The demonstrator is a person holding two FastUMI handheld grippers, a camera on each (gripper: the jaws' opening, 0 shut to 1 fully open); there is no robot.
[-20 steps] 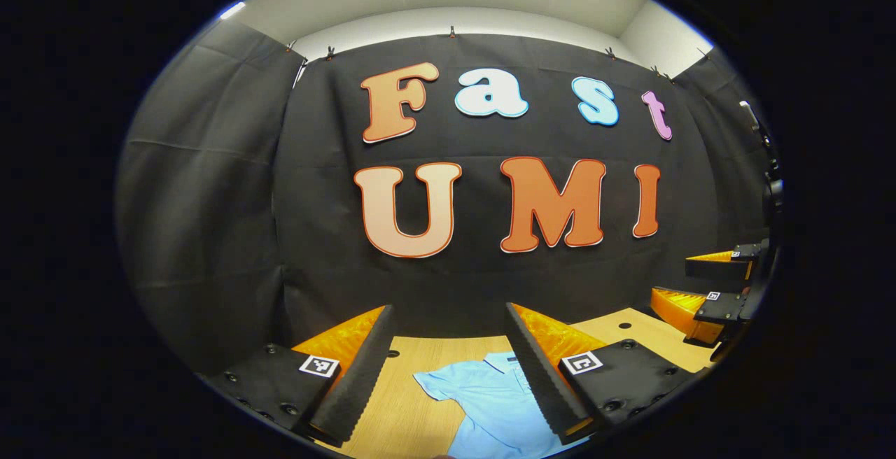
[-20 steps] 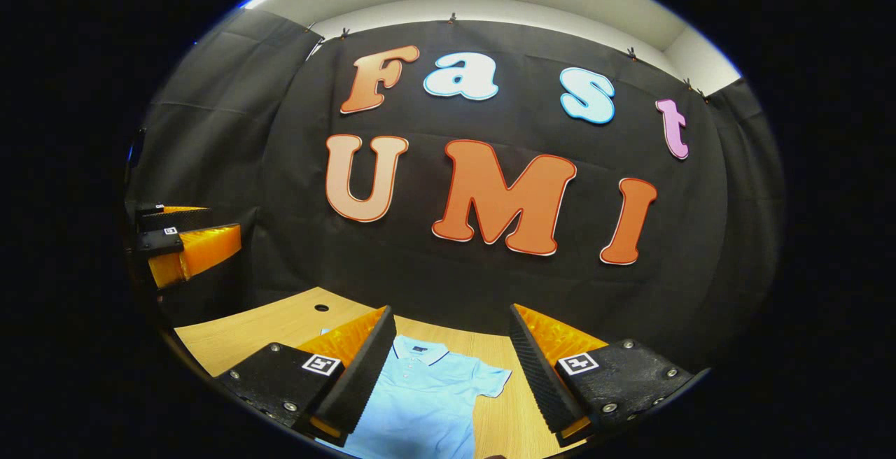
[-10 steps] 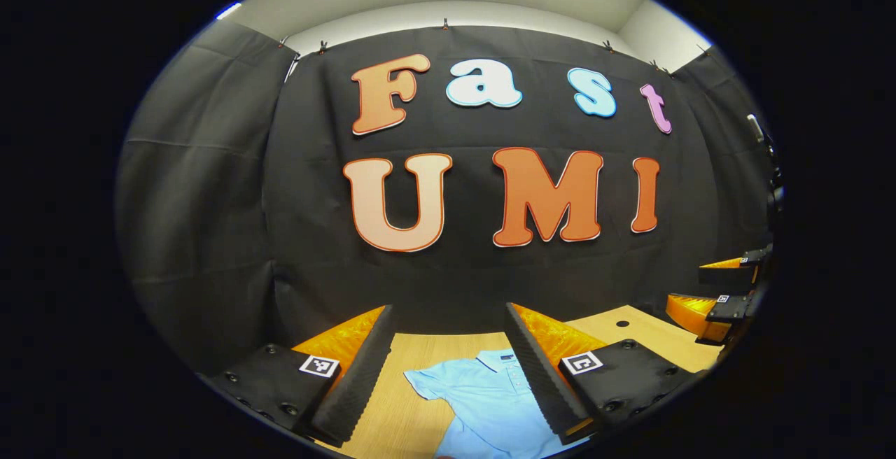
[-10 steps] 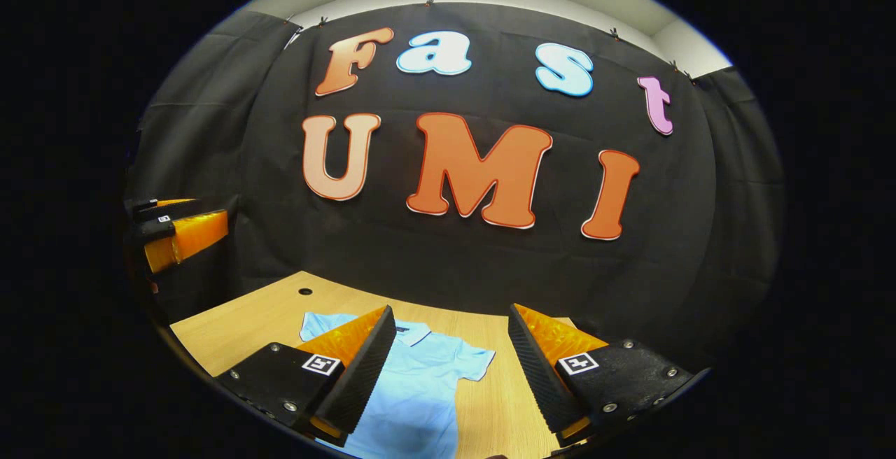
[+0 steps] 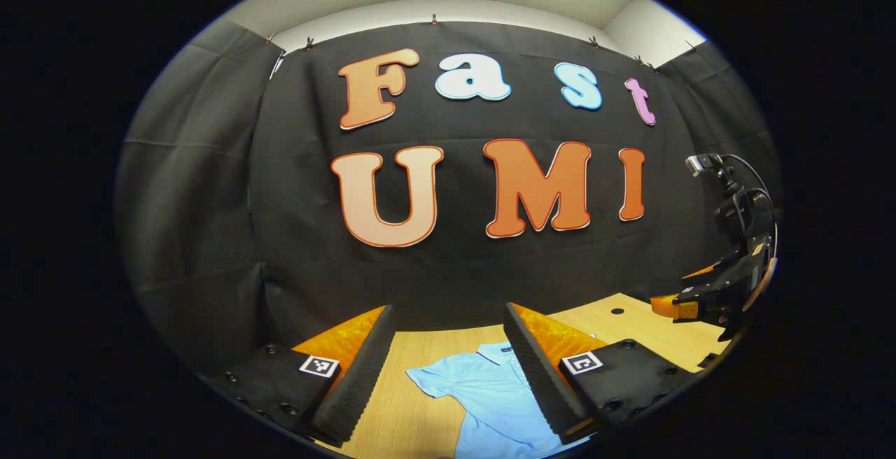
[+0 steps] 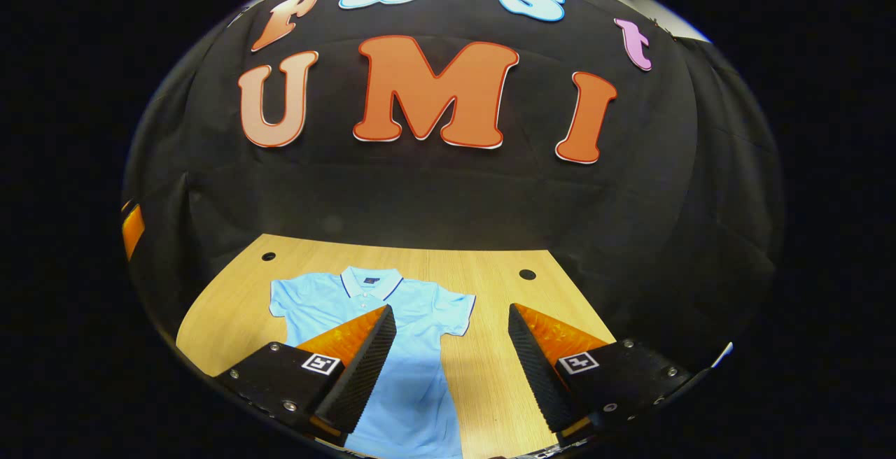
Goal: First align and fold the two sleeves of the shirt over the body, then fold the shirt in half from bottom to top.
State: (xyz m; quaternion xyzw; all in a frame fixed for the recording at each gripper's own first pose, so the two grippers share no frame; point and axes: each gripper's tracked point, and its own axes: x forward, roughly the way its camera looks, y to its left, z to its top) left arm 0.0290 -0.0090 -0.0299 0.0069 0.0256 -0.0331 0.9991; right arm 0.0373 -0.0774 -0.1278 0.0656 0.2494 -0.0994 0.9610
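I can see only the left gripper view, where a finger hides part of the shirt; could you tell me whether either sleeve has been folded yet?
Observer: Neither is folded. In the right gripper view the light blue short-sleeved polo shirt lies flat with both sleeves spread out to its sides.
Operator: Thank you. Which way does its collar point?
Observer: The collar points toward the black cloth wall, away from the tongs.
Operator: And are the right tongs gripping anything?
Observer: No. The right tongs are open and grip nothing, held over the light wooden table near one sleeve.
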